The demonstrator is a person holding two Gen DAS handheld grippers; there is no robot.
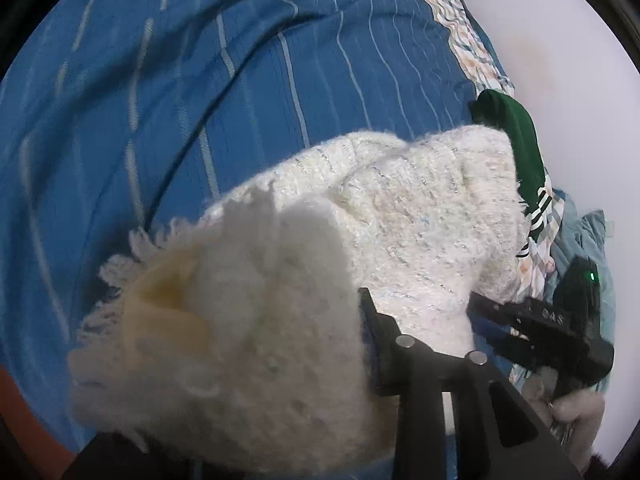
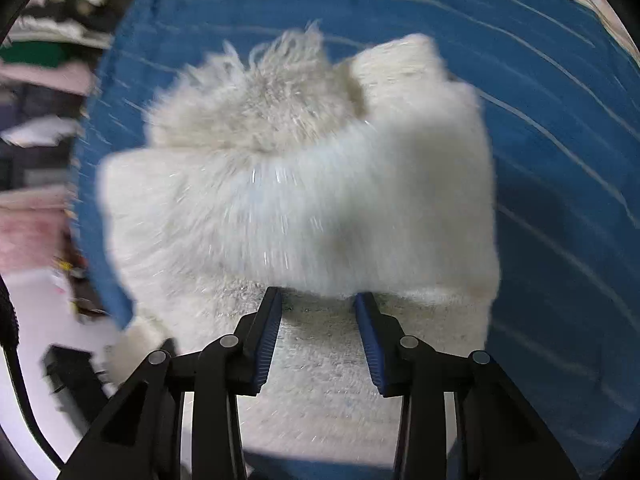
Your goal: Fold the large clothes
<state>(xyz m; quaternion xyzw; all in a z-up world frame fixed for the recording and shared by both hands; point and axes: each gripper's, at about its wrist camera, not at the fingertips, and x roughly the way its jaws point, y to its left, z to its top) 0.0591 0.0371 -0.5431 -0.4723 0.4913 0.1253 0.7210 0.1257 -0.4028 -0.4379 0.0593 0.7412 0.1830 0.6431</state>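
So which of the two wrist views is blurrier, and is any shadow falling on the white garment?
Right wrist view: heavy motion smear across the fuzzy white garment and the blue striped bedcover; only the right gripper looks sharp. Left wrist view: mostly crisp knit texture, a grey shadow over the bunched near fold, strong fisheye bending of the stripes.

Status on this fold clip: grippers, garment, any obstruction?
Left gripper shut on the white fuzzy garment. Right gripper over the same cloth, grip unclear. Garment bunched on blue striped bedspread. Green clothing beside it, not blocking.
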